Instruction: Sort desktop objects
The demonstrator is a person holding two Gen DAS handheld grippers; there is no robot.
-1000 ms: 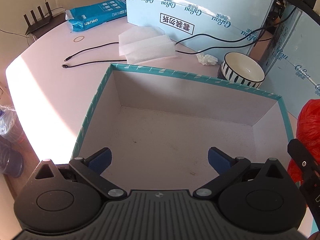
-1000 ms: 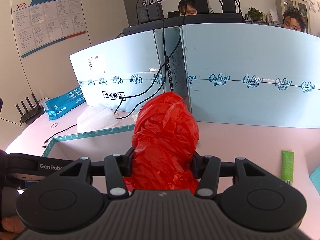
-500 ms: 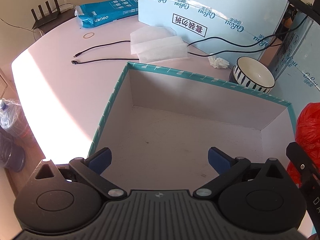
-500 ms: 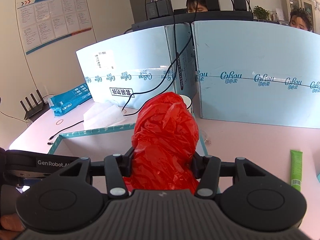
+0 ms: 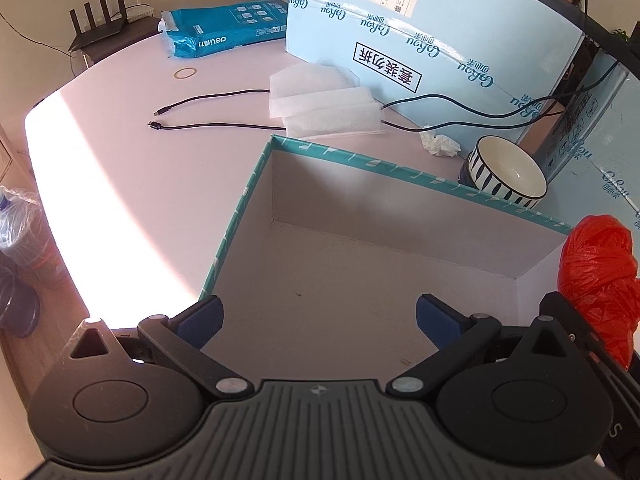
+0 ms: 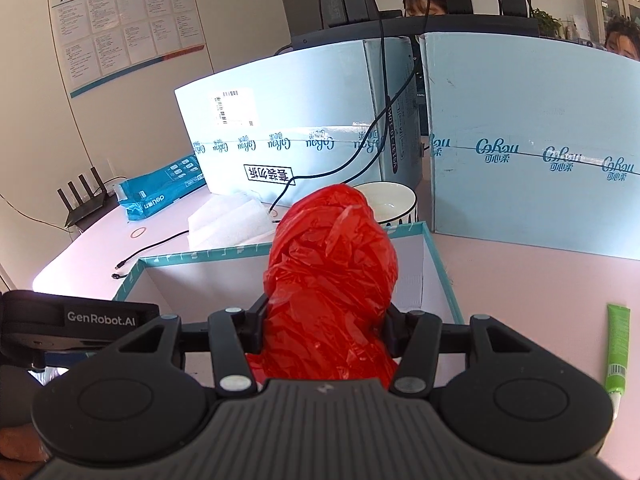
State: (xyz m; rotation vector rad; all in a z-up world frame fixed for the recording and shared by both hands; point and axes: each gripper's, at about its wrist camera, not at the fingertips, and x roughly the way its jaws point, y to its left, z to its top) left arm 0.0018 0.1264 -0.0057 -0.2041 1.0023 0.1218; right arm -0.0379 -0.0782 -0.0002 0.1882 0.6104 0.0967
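Observation:
A teal-rimmed cardboard box (image 5: 256,184) with a bare white inside stands on the pink table; it also shows in the right wrist view (image 6: 200,258). My left gripper (image 5: 318,318) is open and empty, over the box's near left part. My right gripper (image 6: 326,320) is shut on a crumpled red plastic bag (image 6: 332,276) and holds it above the box's near right side. The bag also shows at the right edge of the left wrist view (image 5: 596,276).
A striped bowl (image 5: 506,170), a crumpled tissue (image 5: 440,145), white foam sheets (image 5: 324,104), two black cables (image 5: 208,114), a rubber band (image 5: 185,73) and a blue Deli pack (image 5: 224,32) lie behind the box. Blue cartons (image 6: 532,140) wall the back. A green tube (image 6: 616,344) lies right.
The right gripper has carried the red bag forward, over the box's near right edge. The left gripper has shifted left and back over the box, still open.

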